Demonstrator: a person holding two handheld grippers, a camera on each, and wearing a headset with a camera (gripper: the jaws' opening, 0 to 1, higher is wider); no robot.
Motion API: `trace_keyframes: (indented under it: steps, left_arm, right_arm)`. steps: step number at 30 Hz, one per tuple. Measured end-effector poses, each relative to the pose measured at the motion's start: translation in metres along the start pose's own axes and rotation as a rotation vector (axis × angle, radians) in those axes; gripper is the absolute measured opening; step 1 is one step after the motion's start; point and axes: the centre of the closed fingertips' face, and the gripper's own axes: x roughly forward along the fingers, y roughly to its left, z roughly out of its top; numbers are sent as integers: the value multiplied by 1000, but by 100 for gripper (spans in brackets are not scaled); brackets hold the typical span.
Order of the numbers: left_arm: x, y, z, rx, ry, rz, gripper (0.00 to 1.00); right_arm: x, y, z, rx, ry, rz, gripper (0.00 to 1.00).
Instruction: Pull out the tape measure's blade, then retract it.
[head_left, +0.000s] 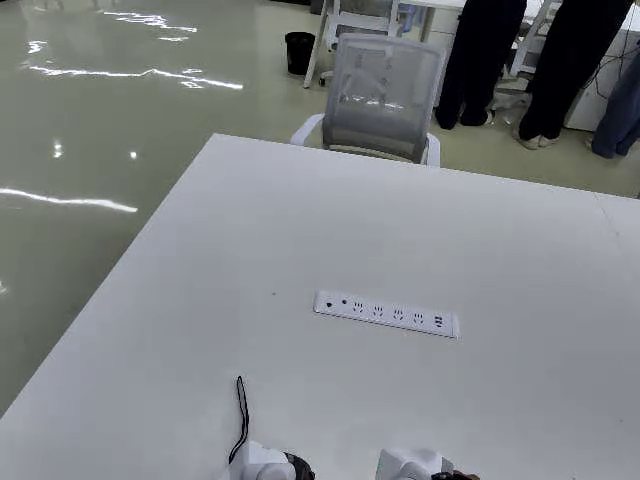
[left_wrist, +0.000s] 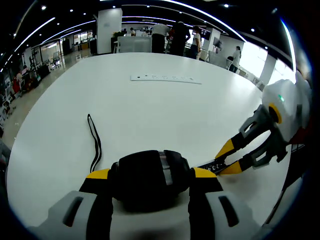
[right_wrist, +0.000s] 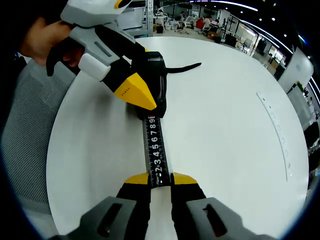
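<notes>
The tape (left_wrist: 145, 186) is a black case in the lower middle of the left gripper view. It sits between the two yellow-tipped jaws of the left tool (left_wrist: 151, 173), which press on its two sides. In the right gripper view the same case is in the upper middle of the frame, low over the white desk (right_wrist: 225, 100). A short piece of the blade (right_wrist: 154, 152) is out of the case and runs straight down the frame to the right tool (right_wrist: 160, 178). The numbers from 2 to 9 can be read on it. The jaws of the right tool are pressed together on the end of the blade and pinch it. The hook at the very end I cannot make out.

A thin black strap (left_wrist: 94, 142) goes from the case and lies loose on the desk, to the left in the left gripper view. A hand (right_wrist: 45, 40) holds the left tool at the upper left of the right gripper view.

In the head view a white strip (head_left: 386, 313) with sockets lies flat near the middle of the desk, well apart from the tape. Behind the far edge of the desk stands a grey chair (head_left: 385, 95). Legs of standing persons (head_left: 520, 60) are at the upper right.
</notes>
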Motion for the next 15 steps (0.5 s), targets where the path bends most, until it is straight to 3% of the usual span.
trace_keyframes:
  steps: [15]
  left_arm:
    - [0,1,-1,0,5,5,57]
  right_arm:
    - [7,1,12,-14,-10,2,13]
